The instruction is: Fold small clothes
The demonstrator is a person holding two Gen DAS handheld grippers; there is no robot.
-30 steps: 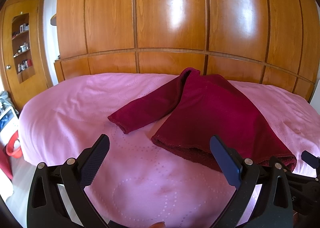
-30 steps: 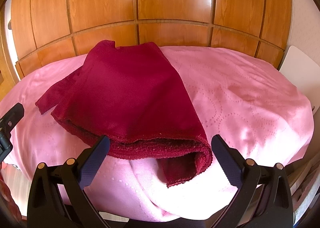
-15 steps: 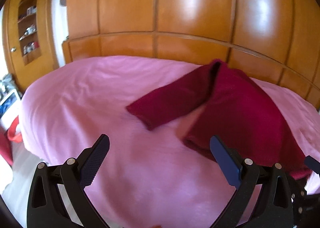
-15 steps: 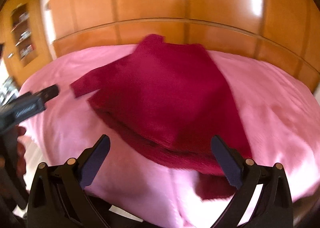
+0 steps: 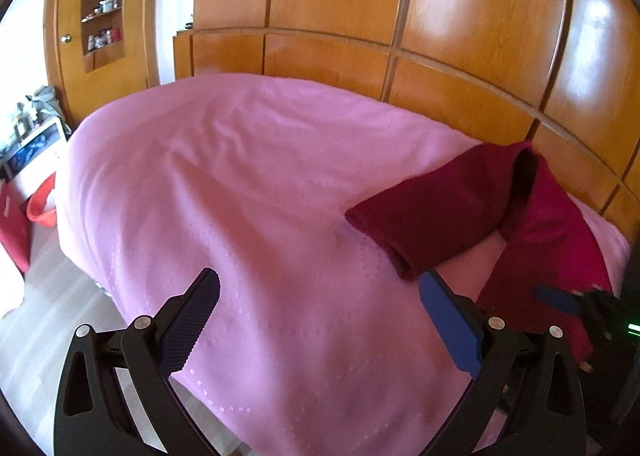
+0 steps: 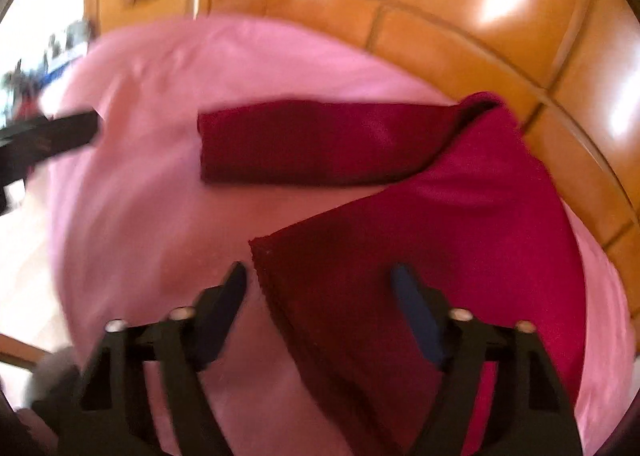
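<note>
A dark red velvety long-sleeved garment point(image 6: 460, 223) lies on the pink quilted bedspread point(image 5: 248, 195), near the wooden headboard, one sleeve point(image 6: 316, 143) stretched flat away from its body. The left tongs point(image 5: 320, 320) hover over bare bedspread beside the sleeve cuff, spread wide, grasping nothing. The right tongs point(image 6: 320, 304) hang over the garment's hem corner, likewise released and empty.

Right wrist view blurred; garment point(image 6: 460, 215) hem hidden behind tongs
</note>
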